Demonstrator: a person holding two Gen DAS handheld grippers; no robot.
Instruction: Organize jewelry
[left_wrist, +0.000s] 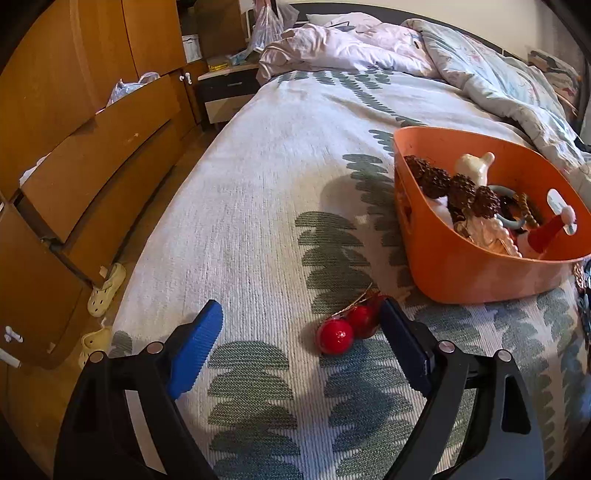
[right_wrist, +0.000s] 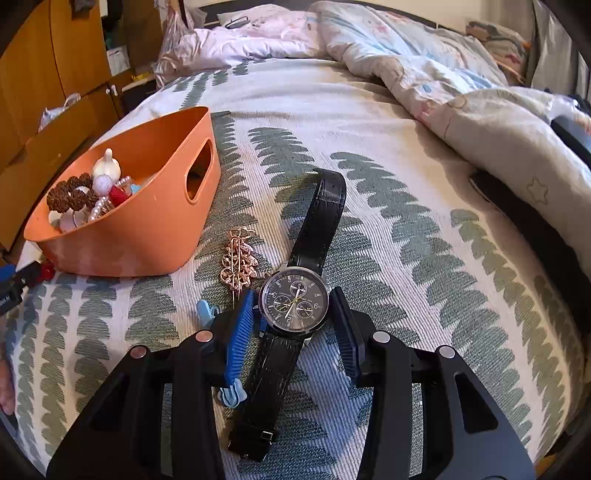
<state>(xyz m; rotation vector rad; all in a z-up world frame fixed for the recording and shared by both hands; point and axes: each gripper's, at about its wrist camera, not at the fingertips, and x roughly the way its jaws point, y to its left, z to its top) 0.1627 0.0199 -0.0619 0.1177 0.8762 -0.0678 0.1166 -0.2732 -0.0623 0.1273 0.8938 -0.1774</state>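
We hold the left gripper wide open above the bed, empty; a red cherry ornament lies just beside its right finger. Our right gripper straddles the watch, jaws narrowed around the case; we cannot tell whether the pads press it. The orange basket holds beads and pearls. A gold brooch lies between basket and watch.

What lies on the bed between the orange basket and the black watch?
In the right wrist view, a rose-gold brooch lies on the bedspread between the orange basket and the black watch, touching neither.
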